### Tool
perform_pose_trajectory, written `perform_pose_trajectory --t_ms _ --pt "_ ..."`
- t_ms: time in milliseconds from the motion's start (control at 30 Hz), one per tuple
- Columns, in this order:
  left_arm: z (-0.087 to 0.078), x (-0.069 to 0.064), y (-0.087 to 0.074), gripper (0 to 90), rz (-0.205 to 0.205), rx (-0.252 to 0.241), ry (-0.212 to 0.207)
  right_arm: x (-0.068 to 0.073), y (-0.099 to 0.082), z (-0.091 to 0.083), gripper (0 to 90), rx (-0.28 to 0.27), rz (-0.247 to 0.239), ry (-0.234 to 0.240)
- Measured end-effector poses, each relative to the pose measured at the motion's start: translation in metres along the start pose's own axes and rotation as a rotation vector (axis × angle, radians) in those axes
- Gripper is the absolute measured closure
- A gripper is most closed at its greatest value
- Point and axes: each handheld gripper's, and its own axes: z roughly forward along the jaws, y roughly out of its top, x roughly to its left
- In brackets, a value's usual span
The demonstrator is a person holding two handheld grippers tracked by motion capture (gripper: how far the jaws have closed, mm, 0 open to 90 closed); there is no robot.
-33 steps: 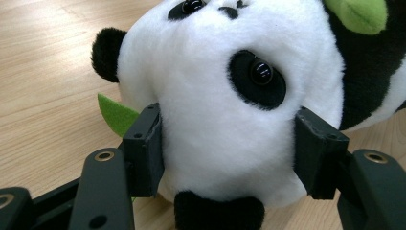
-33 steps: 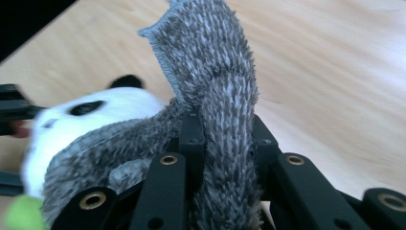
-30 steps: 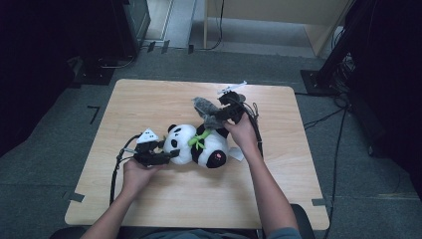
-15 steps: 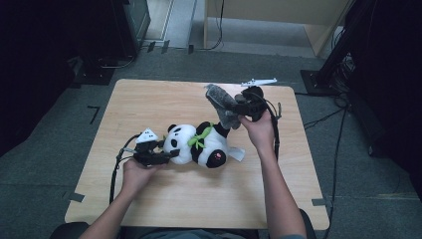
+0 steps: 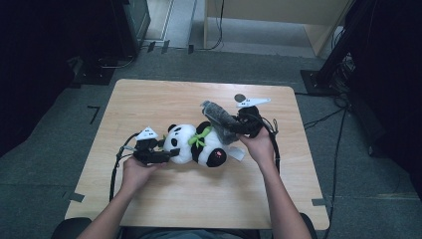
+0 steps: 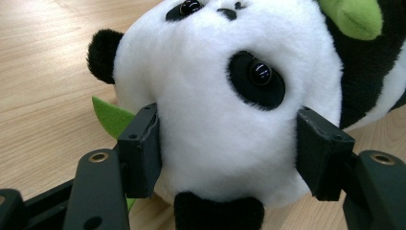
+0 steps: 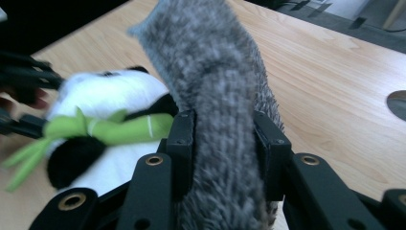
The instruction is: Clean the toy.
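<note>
Centrally on wooden table (image 5: 149,99): left gripper (image 5: 158,155) jaws clamp panda (image 5: 191,144); right gripper (image 5: 238,127) jaws, easing open, hold grey cloth (image 5: 219,119); carpet (image 5: 59,109) around.

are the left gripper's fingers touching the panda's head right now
Touching. In the left gripper view, both fingers of the left gripper press into the white fur of the panda's head, one on each side, with no gap showing.

text: none legible | labels: none | brands: none | numbers: none

panda (image 5: 191,144): black-white, green bow | sock (image 5: 221,122): fuzzy grey | table (image 5: 149,99): light wood grain
</note>
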Motion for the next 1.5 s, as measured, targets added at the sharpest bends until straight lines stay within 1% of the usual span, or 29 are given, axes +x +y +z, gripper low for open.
perform_pose_trajectory --t_ms 33,100,200,233,467,533,600,667,733,800,867,967,1067,1167,1233,1267,1333,1367,1500 --pt "0.0 0.0 0.0 34.4 0.0 0.001 0.0 0.0 -0.001 0.0 65.7 0.004 -0.014 -0.013" --pt "0.0 0.0 0.001 34.4 0.0 0.004 0.004 -0.002 -0.001 -0.001 67.2 0.015 -0.013 -0.027" --pt "0.0 -0.001 0.001 34.4 -0.001 0.008 0.009 -0.006 -0.003 -0.005 70.7 0.038 0.023 -0.02" --pt "0.0 -0.001 0.001 34.4 -0.002 0.008 0.009 -0.008 -0.004 -0.006 71.3 0.041 0.028 -0.019" --pt "0.0 0.0 0.001 33.7 0.001 0.005 0.001 -0.02 -0.016 -0.012 73.0 0.06 0.079 -0.043" --pt "0.0 0.001 0.001 33.4 0.0 0.005 -0.003 -0.024 -0.019 -0.013 73.0 0.074 0.088 -0.066" --pt "0.0 0.001 0.001 33.0 0.004 0.004 -0.006 -0.029 -0.022 -0.014 73.4 0.101 0.093 -0.094" --pt "0.0 0.001 0.001 32.9 0.004 0.003 -0.006 -0.032 -0.024 -0.016 73.7 0.111 0.108 -0.104" --pt "0.0 0.001 0.001 32.8 0.005 0.002 -0.006 -0.034 -0.022 -0.02 73.7 0.096 0.112 -0.109" --pt "0.0 0.002 0.0 32.6 0.007 -0.001 -0.009 -0.033 -0.019 -0.027 73.7 0.068 0.104 -0.112" --pt "0.0 0.002 0.0 32.4 0.009 -0.004 -0.009 -0.029 -0.013 -0.035 73.6 0.038 0.103 -0.109" --pt "0.001 0.001 -0.001 32.0 0.005 -0.01 -0.011 -0.022 -0.004 -0.045 73.6 -0.011 0.08 -0.093" --pt "0.001 0.001 -0.001 31.4 0.007 -0.012 -0.012 -0.013 0.003 -0.05 73.6 -0.041 0.059 -0.067" --pt "0.001 0.002 -0.001 31.1 0.006 -0.013 -0.013 -0.003 0.007 -0.043 72.4 -0.047 0.04 -0.032" --pt "0.001 0.002 -0.001 31.0 0.007 -0.014 -0.014 -0.001 0.007 -0.034 71.9 -0.031 0.033 -0.019" --pt "0.001 0.002 -0.001 31.0 0.006 -0.015 -0.017 -0.002 0.005 -0.026 71.4 -0.012 0.035 -0.011" --pt "0.001 0.002 -0.001 31.0 0.005 -0.013 -0.019 -0.004 0.002 -0.016 70.3 0.025 0.047 -0.014" --pt "0.001 0.003 -0.001 30.9 0.004 -0.014 -0.02 -0.005 0.0 -0.011 70.1 0.033 0.051 -0.01" --pt "0.001 0.003 -0.001 31.0 -0.002 -0.015 -0.021 -0.009 -0.004 -0.008 71.2 0.05 0.057 -0.031"
